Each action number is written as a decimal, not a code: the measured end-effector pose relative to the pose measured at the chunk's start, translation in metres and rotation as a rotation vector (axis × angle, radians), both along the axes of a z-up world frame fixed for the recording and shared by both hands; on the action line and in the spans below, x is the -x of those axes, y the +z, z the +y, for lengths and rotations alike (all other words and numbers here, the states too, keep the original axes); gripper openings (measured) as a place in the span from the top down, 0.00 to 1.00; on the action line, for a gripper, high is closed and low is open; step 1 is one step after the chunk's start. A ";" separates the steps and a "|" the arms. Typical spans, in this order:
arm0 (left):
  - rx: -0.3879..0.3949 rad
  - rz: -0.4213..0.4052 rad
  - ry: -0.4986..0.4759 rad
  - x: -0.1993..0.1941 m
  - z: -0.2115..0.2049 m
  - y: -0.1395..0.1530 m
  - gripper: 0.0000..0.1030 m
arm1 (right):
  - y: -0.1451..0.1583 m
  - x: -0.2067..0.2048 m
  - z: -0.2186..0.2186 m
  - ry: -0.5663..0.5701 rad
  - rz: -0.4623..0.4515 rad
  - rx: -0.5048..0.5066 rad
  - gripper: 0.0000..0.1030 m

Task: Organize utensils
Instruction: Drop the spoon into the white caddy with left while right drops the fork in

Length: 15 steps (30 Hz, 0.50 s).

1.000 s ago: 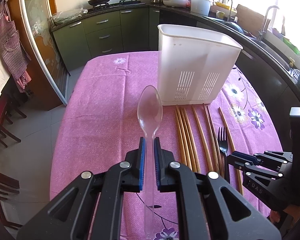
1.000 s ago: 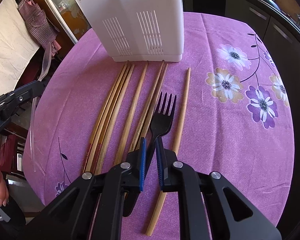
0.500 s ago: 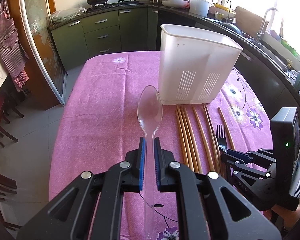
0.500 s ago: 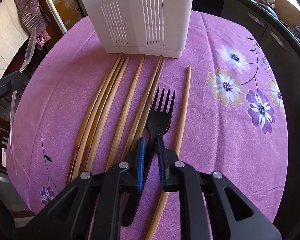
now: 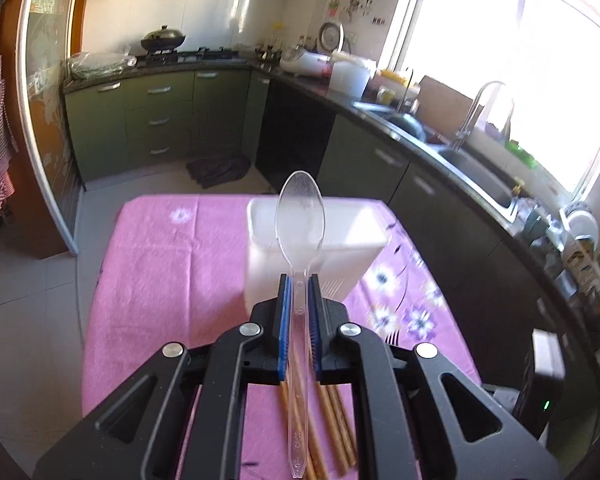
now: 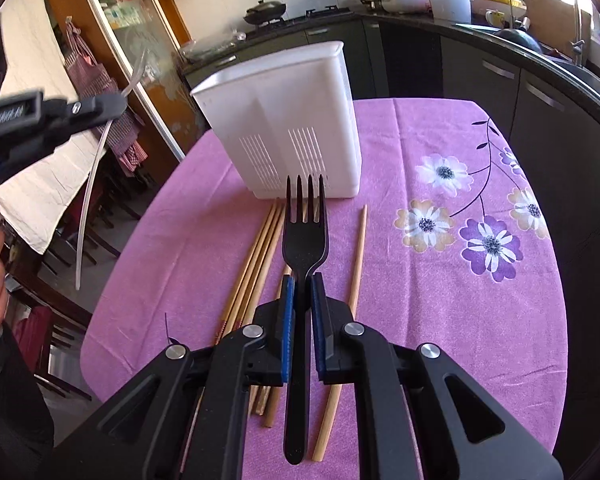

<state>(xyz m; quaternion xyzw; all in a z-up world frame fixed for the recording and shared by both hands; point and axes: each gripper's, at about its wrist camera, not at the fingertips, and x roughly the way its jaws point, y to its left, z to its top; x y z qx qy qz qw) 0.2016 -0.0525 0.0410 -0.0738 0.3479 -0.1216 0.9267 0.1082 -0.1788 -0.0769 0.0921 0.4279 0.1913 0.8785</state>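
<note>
My left gripper is shut on a clear plastic spoon, bowl forward, held high above the table in front of the white utensil holder. My right gripper is shut on a black plastic fork, tines forward, lifted above the table and pointing at the white holder. Several wooden chopsticks lie on the purple cloth below the fork; they also show under the spoon in the left wrist view. The left gripper with the spoon appears at the left of the right wrist view.
The table carries a purple flowered cloth. Dark kitchen counters with a sink and faucet run along the right. Chairs stand at the table's left side. A glass door is at the left.
The right gripper closed on the fork and lifted it off the table. The left gripper rose with the spoon and moved right, toward the holder.
</note>
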 end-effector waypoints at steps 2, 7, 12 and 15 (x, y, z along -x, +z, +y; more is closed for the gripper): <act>0.020 -0.105 0.005 -0.016 -0.008 0.023 0.92 | 0.005 0.005 -0.007 0.001 -0.016 -0.024 0.91; 0.048 -0.294 0.023 -0.060 -0.027 0.048 0.92 | 0.006 0.015 -0.023 -0.001 -0.029 -0.073 0.91; -0.004 -0.371 0.097 -0.097 -0.042 0.039 0.92 | 0.010 0.022 -0.037 -0.018 -0.043 -0.096 0.90; -0.025 -0.370 0.125 -0.113 -0.043 0.024 0.92 | 0.014 0.023 -0.041 -0.027 -0.059 -0.095 0.91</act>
